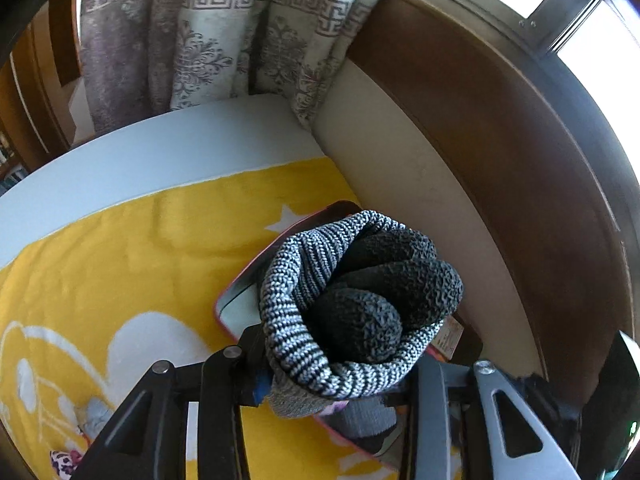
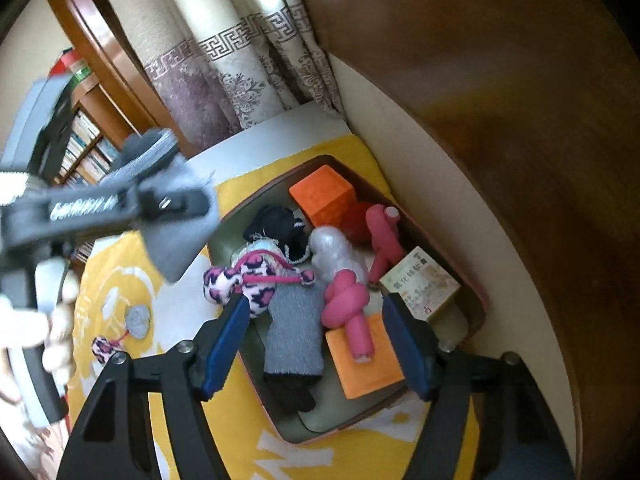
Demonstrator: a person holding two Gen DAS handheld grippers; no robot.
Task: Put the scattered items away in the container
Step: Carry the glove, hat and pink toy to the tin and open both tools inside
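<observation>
Left gripper [image 1: 332,364]: I clamp the rolled knit glove [image 1: 356,292], soft and light, by its cuff, above the container [image 1: 240,280].
Right gripper [image 2: 316,340]: released, empty, over the container.
Far: leopard toy [image 2: 105,350] on the yellow blanket [image 2: 248,432].

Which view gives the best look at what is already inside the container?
The right wrist view: the container lies open below the camera, showing the orange block, pink knotted toy and grey sock. The left wrist view shows only part of its pink rim; the knit glove hides the rest.
</observation>
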